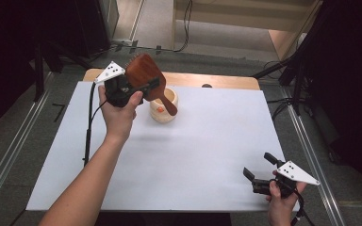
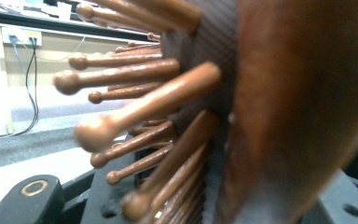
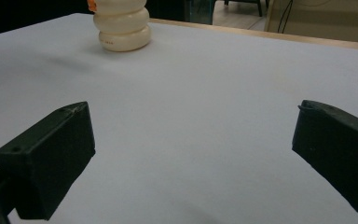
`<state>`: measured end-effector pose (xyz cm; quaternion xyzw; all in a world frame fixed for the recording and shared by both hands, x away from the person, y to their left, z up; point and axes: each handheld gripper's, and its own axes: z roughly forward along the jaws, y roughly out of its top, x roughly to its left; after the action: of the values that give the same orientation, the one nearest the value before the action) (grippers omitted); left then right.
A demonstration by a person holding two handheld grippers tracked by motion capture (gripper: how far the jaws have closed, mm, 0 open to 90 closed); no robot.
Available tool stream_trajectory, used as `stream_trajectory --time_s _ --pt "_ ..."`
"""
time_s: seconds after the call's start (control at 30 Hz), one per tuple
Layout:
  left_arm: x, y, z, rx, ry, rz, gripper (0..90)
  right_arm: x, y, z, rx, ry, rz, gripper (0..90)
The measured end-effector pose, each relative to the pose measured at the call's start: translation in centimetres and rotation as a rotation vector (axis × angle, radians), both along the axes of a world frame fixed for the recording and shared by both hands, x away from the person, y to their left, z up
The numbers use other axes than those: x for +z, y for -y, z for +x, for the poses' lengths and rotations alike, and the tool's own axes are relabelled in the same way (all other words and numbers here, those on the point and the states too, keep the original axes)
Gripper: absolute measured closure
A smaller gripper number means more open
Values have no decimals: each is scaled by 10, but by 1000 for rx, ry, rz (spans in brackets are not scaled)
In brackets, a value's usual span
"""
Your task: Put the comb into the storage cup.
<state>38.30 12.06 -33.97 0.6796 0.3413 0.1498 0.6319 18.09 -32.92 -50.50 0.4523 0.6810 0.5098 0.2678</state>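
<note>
A reddish-brown wooden hairbrush (image 1: 143, 69) is held up over the far left part of the table, with my left gripper (image 1: 147, 89) shut on its neck. Its handle slants down to the right in front of a cream ribbed cup (image 1: 161, 114) with an orange spot. In the left gripper view the hairbrush (image 2: 289, 116) is very close, and its round-tipped wooden pins (image 2: 140, 100) point left. My right gripper (image 1: 259, 165) rests low at the table's near right corner, its jaws wide apart with nothing between them. The right gripper view places the cup (image 3: 123, 29) far off at the upper left.
A white sheet (image 1: 193, 155) covers the table, with a strip of bare wood (image 1: 217, 81) along the far edge. Cables trail over the floor behind the table. Dark stands flank both sides.
</note>
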Motion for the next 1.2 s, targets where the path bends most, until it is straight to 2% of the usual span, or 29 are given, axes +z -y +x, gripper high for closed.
stream_trajectory --time_s 0.27,0.4,0.67,1.2 --pt "3 1 8 7 1 14 561 0 0 0 1 5 1 0" --pt "3 0 13 12 -1 3 561 -1 0 1 0 4 2 0" --pt "3 -2 21 26 -13 7 561 -1 0 1 -1 3 2 0" --pt "7 -10 36 77 -19 -11 560 -2 1 1 2 -3 4 0"
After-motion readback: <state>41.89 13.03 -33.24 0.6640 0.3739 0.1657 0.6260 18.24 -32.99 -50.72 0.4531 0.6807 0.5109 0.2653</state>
